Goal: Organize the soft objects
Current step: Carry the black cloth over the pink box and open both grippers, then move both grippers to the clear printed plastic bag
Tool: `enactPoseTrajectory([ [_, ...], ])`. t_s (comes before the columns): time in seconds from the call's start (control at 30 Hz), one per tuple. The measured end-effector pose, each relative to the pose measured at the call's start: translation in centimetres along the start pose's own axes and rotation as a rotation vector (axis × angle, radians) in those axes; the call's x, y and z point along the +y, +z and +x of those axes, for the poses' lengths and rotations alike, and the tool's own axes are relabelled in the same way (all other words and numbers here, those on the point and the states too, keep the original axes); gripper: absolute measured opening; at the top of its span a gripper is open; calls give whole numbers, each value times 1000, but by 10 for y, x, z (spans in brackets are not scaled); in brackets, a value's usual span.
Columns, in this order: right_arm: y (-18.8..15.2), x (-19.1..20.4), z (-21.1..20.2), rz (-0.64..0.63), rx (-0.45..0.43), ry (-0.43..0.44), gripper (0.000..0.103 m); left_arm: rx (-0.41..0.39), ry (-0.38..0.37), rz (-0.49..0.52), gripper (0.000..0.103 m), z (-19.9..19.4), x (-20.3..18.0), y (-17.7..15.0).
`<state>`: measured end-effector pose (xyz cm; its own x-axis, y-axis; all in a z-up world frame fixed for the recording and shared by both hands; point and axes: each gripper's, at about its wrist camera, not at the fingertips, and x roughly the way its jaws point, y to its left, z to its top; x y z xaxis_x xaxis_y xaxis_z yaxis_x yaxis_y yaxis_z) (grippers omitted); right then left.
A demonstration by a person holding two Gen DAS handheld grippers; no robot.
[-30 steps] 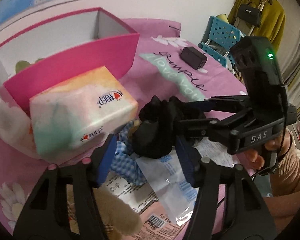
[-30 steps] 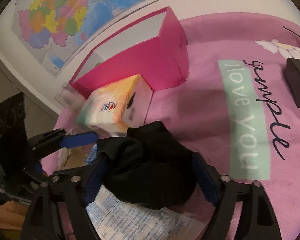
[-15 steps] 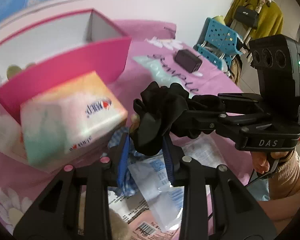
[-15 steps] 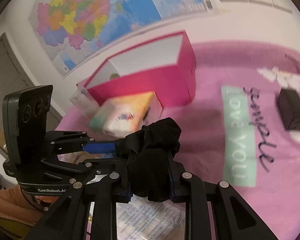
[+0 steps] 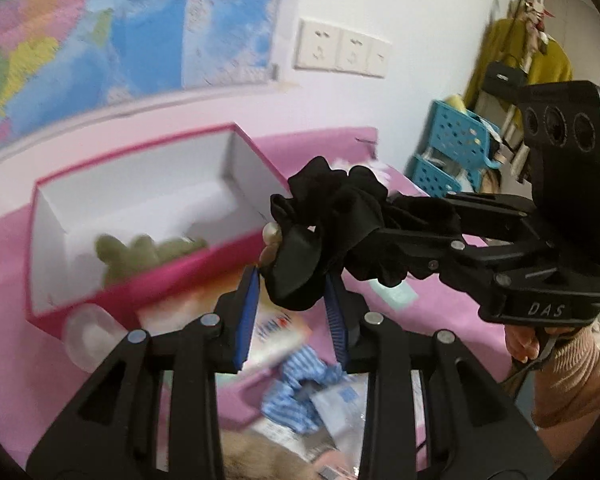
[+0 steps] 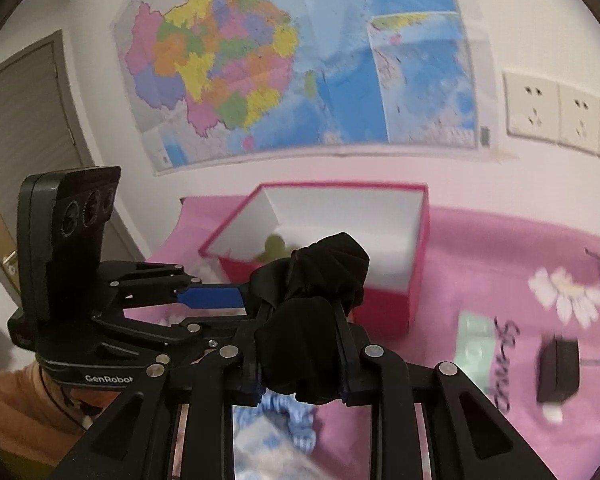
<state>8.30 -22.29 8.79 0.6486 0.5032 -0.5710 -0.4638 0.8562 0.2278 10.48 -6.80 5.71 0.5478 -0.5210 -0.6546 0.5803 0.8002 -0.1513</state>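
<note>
A black fabric scrunchie (image 5: 332, 220) hangs in the air above the table, held from two sides. My left gripper (image 5: 292, 312) is shut on its lower part. My right gripper (image 6: 300, 356) is shut on its other end (image 6: 312, 312). The right gripper's arm comes in from the right in the left wrist view (image 5: 500, 256). Behind the scrunchie stands an open pink box (image 5: 148, 280) with white inner walls and a green plush toy (image 5: 140, 248) inside. The box also shows in the right wrist view (image 6: 416, 280).
A tissue pack (image 5: 276, 328), a blue checked cloth (image 5: 300, 384), a plastic packet (image 5: 344, 408) and a brown plush (image 5: 260, 460) lie on the pink tablecloth (image 5: 4, 320) below the grippers. A black charger (image 6: 556, 368) lies at the right. A map (image 6: 292, 52) hangs on the wall.
Both grippers have closed on the black scrunchie and lifted it off the table, up to the height of the pink box's opening. The cameras now look over the box rim.
</note>
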Motion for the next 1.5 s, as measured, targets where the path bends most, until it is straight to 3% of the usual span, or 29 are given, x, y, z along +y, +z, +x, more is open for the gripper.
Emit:
enactPoseTrajectory([
  [0.43,43,-24,67,6,41,-33,25,50,150,-58,35,41,43,38],
  [0.53,44,-30,86,10,72,-51,25,84,169,-73,26,56,50,39],
  [0.7,44,-42,110,17,109,-72,26,126,204,-94,26,74,59,39],
  [0.77,42,-46,117,9,124,-102,30,128,216,-98,26,77,61,39],
  [0.9,38,-49,127,-20,137,-219,49,134,246,-101,33,78,62,39],
  [0.97,36,-49,123,-19,130,-225,49,126,253,-101,44,73,62,36],
  [1.13,28,-51,89,16,85,-192,51,69,221,-98,60,46,58,29],
  [1.2,23,-52,70,49,73,-142,51,32,203,-78,60,29,52,23],
  [1.27,16,-51,51,77,71,-98,52,2,171,-60,67,14,46,16],
  [1.33,8,-46,32,94,69,-50,57,-27,153,-38,70,-1,39,9],
  [1.5,-29,-37,-13,131,90,4,64,-49,76,10,70,-29,16,-20],
])
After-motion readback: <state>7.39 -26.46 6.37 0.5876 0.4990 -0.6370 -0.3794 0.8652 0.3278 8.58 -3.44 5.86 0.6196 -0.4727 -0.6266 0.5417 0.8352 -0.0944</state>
